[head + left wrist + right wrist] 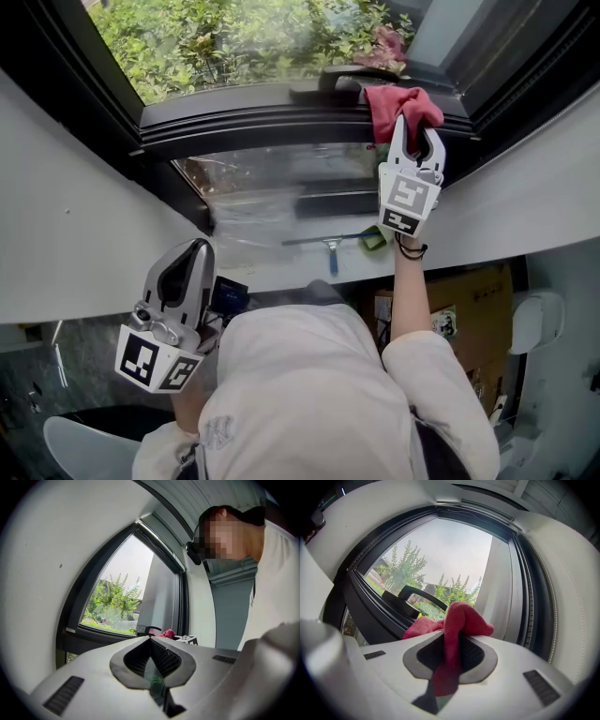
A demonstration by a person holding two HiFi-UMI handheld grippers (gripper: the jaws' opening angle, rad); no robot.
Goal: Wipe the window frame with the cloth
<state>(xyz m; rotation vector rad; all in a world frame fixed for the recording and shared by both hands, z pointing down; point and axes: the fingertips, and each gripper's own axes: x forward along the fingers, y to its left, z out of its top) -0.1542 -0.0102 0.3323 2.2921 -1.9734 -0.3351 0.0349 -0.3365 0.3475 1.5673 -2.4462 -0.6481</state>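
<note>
Dark window frame (262, 122) seemingly touches the cloth (398, 103) clamped in right gripper (415, 129) fingers; left gripper (195, 253) fingers pressed together.

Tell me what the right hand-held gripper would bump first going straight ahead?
Probably the dark window frame: the right hand-held gripper points its crumpled red cloth at it, seemingly touching.

Both units are the same build: left gripper (199, 246) and right gripper (415, 129) have light grey moulded shells, dark ribbed pads (164, 658) inside the jaws, and a white marker cube (150, 361) with black squares at the near end. The person wears a white short-sleeve T-shirt (309, 375) and a black band (410, 249) on the right wrist.
</note>
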